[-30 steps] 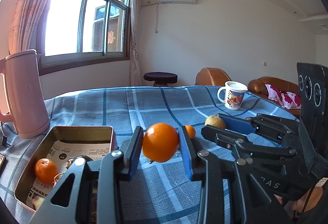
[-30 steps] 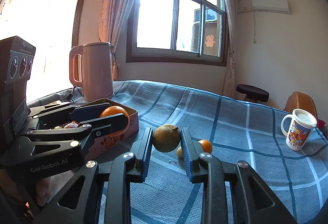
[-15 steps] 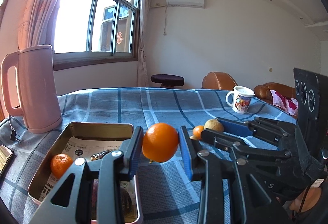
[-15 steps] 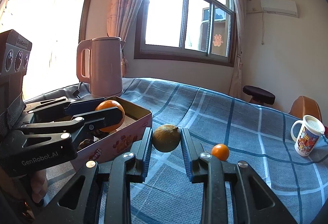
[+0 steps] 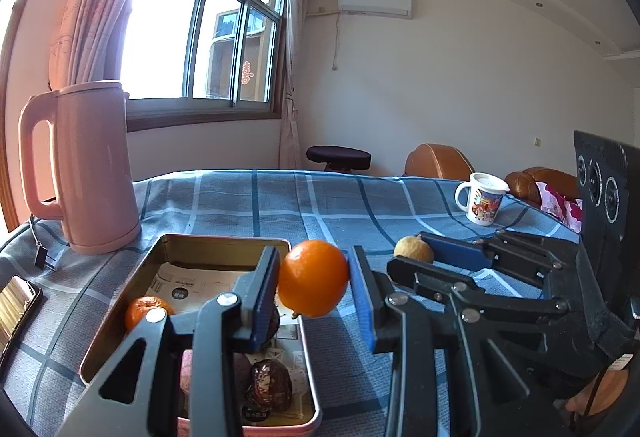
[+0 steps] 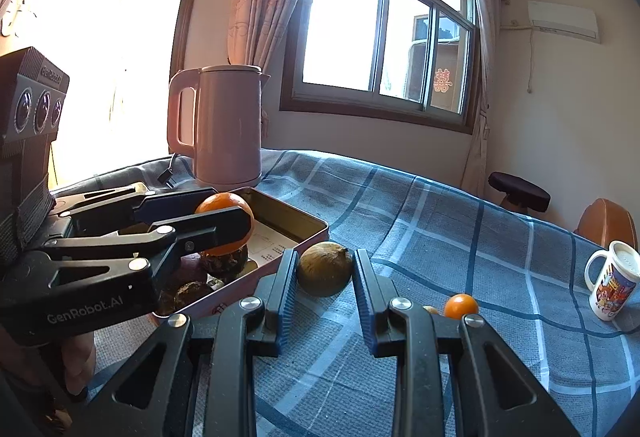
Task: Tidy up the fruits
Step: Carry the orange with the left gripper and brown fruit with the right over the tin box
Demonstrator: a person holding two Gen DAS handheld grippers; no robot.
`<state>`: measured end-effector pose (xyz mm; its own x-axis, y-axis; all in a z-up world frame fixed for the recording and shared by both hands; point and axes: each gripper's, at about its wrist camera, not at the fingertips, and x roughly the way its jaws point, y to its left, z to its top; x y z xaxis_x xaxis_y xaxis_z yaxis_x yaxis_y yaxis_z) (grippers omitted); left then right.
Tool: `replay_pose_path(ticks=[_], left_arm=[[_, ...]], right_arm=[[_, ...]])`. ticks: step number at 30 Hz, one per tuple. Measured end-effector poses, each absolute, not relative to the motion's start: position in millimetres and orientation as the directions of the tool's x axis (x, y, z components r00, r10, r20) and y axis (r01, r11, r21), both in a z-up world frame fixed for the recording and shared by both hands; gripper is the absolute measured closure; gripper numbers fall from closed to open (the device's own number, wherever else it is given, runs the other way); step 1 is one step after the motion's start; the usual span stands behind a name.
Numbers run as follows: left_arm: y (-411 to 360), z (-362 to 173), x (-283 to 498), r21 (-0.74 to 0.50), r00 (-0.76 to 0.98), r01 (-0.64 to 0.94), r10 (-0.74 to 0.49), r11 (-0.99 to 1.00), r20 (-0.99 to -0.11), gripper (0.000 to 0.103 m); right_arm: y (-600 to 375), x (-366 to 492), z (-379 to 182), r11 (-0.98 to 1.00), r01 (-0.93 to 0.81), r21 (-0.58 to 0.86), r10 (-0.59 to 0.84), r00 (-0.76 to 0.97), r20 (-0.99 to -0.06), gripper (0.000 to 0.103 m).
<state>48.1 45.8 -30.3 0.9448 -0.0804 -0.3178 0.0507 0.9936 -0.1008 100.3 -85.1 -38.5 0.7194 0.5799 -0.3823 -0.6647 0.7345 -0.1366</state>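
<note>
My left gripper is shut on a bright orange, which hangs over the right edge of an open metal tin. In the tin lie a small mandarin and several dark, wrinkled fruits on printed paper. My right gripper is shut on a round brownish-green fruit just to the right of the tin's near corner. On the blue checked cloth to the right sit a small orange and a tiny yellowish fruit, half hidden by a finger.
A pink kettle with its cord stands behind the tin at the left. A printed white mug sits at the far right of the table. A phone lies at the left edge. Brown leather seats and a stool stand beyond the table.
Both grippers have moved left toward the tin, each still holding its fruit. The orange, which was over the cloth, now hangs at the tin's right edge.
</note>
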Motion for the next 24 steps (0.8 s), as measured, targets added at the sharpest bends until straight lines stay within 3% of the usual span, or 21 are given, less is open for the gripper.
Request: replay_pose_path(ticks=[24], left_arm=[[107,-32,42,-0.132,0.937,-0.066,0.016,0.989,-0.349,0.066]], right_arm=[[-37,98,-35,0.668,-0.728,-0.154,0.628,0.663,-0.408,0.073]])
